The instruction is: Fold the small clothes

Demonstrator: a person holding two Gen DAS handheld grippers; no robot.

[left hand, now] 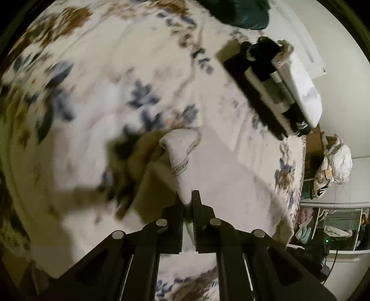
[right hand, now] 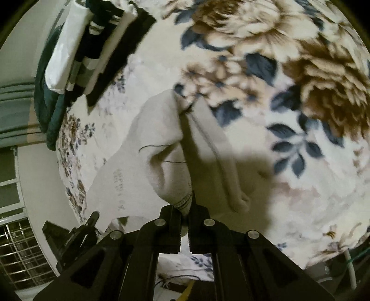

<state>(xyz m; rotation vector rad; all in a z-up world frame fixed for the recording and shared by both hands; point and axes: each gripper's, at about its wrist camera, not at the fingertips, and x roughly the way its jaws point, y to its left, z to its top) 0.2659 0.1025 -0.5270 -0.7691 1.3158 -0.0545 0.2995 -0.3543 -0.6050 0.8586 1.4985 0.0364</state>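
Observation:
A small white garment with a stitched hem hangs lifted over a floral blanket. My left gripper is shut on one edge of it. In the right wrist view the same white garment drapes forward from my right gripper, which is shut on its striped hem. A fold of the cloth sags to the right of the fingers. The left gripper shows at the lower left of the right wrist view.
A stack of folded clothes, black, white and striped, lies on the blanket at the far side; it also shows in the right wrist view. A dark green bundle lies behind it. Shelves with laundry stand beyond the bed edge.

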